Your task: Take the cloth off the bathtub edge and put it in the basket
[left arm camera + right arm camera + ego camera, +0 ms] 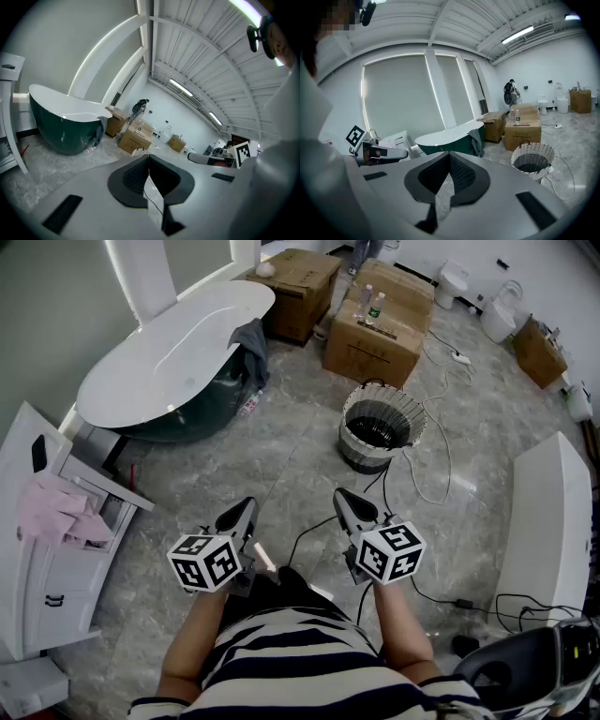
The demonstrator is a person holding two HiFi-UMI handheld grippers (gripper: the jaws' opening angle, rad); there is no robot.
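Grey marbled floor (281, 465) carries a white-and-green bathtub (169, 362), with the grey cloth (251, 345) draped over its rim at the end nearest the cardboard boxes (375, 334). The white basket (380, 427) stands well apart from it. The left hand-held gripper (246, 510) and right hand-held gripper (343, 497) have their jaws pressed together, holding nothing.

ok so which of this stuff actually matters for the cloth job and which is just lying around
For the job:
- grey cloth, draped over the bathtub edge
- basket on the floor
- left gripper and right gripper, both shut and empty

Lying about:
- cardboard boxes
- bottles on one box
- pink cloth on the white cabinet
- white cable on the floor
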